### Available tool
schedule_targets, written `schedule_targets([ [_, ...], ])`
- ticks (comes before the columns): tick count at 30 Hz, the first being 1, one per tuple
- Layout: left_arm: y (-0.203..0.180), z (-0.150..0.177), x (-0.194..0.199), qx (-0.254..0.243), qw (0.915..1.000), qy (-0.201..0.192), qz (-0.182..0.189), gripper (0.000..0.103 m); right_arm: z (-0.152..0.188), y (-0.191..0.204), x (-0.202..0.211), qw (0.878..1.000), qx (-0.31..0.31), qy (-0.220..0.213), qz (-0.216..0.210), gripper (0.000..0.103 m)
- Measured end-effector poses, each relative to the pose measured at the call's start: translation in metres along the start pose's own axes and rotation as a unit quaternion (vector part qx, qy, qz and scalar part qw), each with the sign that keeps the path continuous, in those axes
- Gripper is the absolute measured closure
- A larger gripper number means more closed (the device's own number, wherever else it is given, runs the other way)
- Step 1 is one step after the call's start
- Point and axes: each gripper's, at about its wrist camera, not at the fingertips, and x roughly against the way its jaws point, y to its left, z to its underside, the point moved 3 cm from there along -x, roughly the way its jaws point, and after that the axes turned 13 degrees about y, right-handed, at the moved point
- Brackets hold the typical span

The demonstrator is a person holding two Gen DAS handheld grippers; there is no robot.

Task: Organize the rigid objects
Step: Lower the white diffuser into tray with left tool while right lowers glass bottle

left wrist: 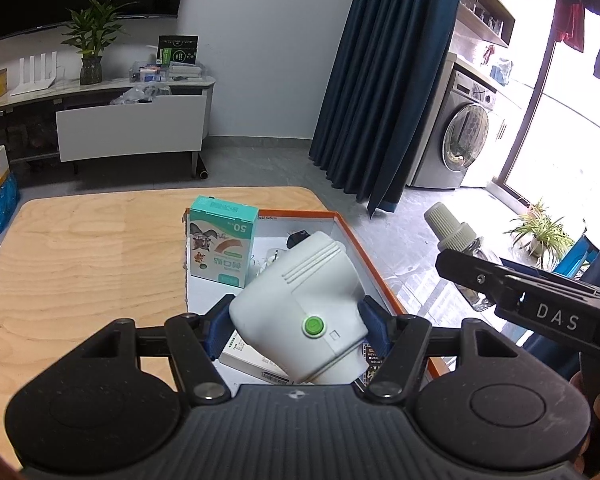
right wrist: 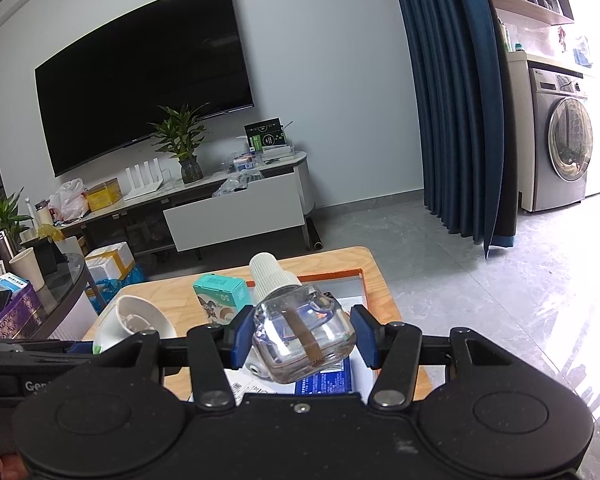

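Left gripper (left wrist: 298, 330) is clenched on a white plug-in heater unit (left wrist: 300, 312), held above the orange-edged box (left wrist: 376, 276). Right gripper (right wrist: 298, 338) is clamped on a clear liquid refill bottle (right wrist: 300, 332), apparently mosquito repellent. Placement step in hand; lowering into free box space beside the teal carton (left wrist: 222, 240) is called for.

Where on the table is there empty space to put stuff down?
The wooden table is bare to the left of the orange-rimmed box, from the teal carton out to the table's left edge. Inside the box it is crowded: the carton stands in it, flat packets lie at its near end, and the left gripper holds a white device over it.
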Motion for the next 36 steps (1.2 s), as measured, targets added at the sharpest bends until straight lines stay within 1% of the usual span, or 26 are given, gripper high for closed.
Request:
schedule_targets([
  [12, -0.002, 0.0, -0.005, 0.0, 1.0, 0.006, -0.002, 0.036, -0.001, 0.005, -0.01, 1.0, 0.005, 0.006, -0.006, 0.04],
  [26, -0.004, 0.001, -0.017, 0.014, 0.9996, 0.011, -0.024, 0.036, -0.006, 0.003, -0.026, 1.0, 0.01, 0.021, -0.008, 0.04],
  [36, -0.011, 0.0, -0.028, 0.011, 0.9995, 0.021, -0.022, 0.036, -0.014, -0.001, -0.042, 0.999, 0.019, 0.03, -0.005, 0.04],
])
